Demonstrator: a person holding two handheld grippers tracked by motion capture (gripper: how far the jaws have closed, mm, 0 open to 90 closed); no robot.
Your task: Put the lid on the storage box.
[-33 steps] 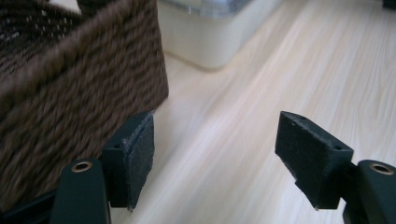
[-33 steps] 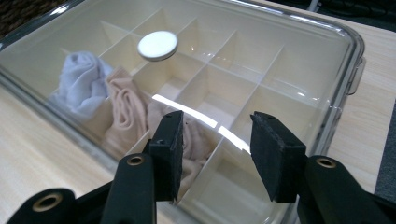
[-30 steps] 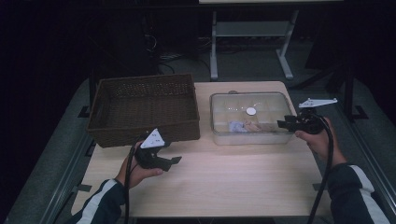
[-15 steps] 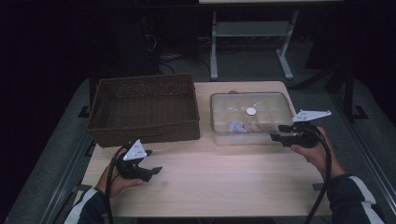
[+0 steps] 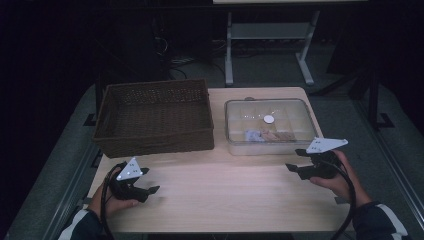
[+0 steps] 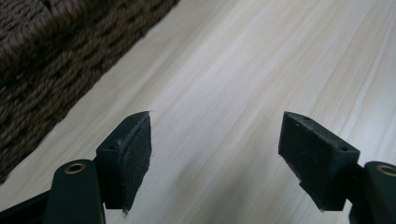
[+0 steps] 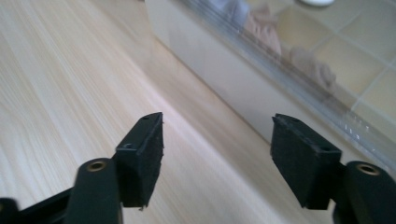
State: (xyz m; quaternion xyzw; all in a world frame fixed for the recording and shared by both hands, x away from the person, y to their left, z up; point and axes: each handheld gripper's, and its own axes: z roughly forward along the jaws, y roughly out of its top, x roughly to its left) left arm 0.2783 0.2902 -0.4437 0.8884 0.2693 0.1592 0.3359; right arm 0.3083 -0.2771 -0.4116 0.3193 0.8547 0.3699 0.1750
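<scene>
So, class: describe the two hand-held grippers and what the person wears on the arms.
Each black two-jaw gripper, left gripper and right gripper, has square black pads, a grey three-cornered plate with small dots, and a trailing black cable. Sleeves are dark with white stripes.

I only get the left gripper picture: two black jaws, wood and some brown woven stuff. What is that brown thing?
Observer: A brown wicker basket, sitting on the table.
Operator: Is there anything else on the table?
Observer: A clear plastic compartment box with its lid on, right of the basket.
Operator: Where's the other gripper?
Observer: The right gripper sits just in front of that box, jaws open, gripping nothing.
</scene>
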